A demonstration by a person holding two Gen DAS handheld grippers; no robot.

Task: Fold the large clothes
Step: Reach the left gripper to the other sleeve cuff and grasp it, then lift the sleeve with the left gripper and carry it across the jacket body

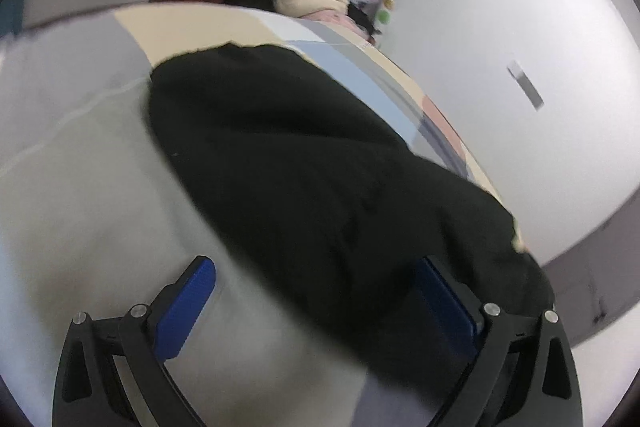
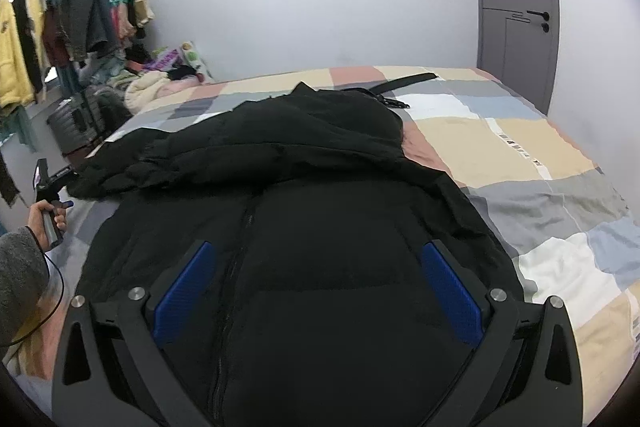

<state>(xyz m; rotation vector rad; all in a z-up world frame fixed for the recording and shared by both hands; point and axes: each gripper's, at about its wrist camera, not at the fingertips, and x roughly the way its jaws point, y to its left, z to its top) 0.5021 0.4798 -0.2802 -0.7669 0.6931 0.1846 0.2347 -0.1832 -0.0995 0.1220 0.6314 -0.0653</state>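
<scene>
A black padded jacket (image 2: 304, 211) is lying spread across a bed covered with a patchwork bedspread (image 2: 520, 155), its zip running down the near front and a sleeve folded across the far part. The right gripper (image 2: 316, 291) is hovering over the near part of the jacket with its blue pads (image 2: 184, 295) standing wide apart, clamping nothing. At the left edge of the bed, the person's left hand (image 2: 48, 219) is holding the other tool beside the jacket's sleeve end. In the left wrist view the left gripper (image 1: 316, 303) is also gaping, its fingers apart, with a fold of the black jacket (image 1: 320, 167) lying across the right pad; whether it is touching is unclear. Hanging clothes (image 2: 68, 23) are crowding a rack at the far left, and a grey door (image 2: 516, 7) is standing at the far right
</scene>
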